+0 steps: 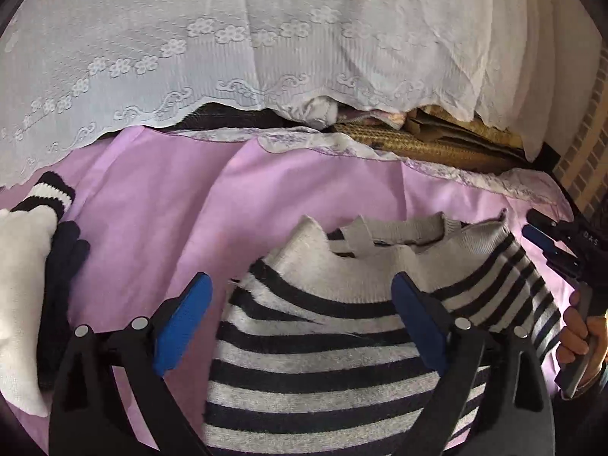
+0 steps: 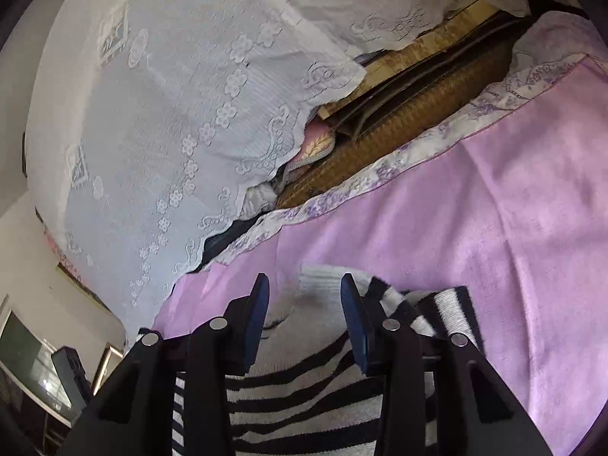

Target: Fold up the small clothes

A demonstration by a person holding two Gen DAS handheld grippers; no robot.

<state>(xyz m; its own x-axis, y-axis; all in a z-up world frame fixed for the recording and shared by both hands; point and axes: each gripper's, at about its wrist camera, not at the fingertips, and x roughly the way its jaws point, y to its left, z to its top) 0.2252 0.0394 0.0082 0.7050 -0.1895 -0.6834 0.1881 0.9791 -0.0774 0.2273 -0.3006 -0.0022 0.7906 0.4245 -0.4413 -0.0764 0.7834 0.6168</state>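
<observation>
Closest to the left wrist camera, the left gripper (image 1: pixel 302 317) stands with its blue pads spread wide, holding nothing; the striped sweater (image 1: pixel 323 342) lies flat directly beneath and between the two fingers, its grey and black bands running across the gap and its grey collar (image 1: pixel 402 233) just beyond the fingertips. In the right wrist view the right gripper (image 2: pixel 304 319) is parted about halfway, also empty, with the same striped sweater (image 2: pixel 304 387) spread under it and the plain grey upper part of the garment showing between the pads without being pinched. The right gripper (image 1: pixel 547 245) also appears at the right edge of the left view, just beside the sweater's striped sleeve, with a hand (image 1: pixel 581 332) wrapped round its handle lower down. The sweater rests on a lilac sheet (image 1: pixel 182 209) that covers the bed. Off to the left on that sheet, well apart from the sweater, lie a white garment (image 1: pixel 21 285), a dark glove (image 1: pixel 64 266) against it, and a black-and-white striped cuff (image 1: pixel 53 190). Farther back, the sheet ends in a pale floral border (image 1: pixel 342 148), beyond which sits a woven mat (image 1: pixel 429 140), and a white lace cloth (image 1: pixel 228 38) hangs over the far side.
</observation>
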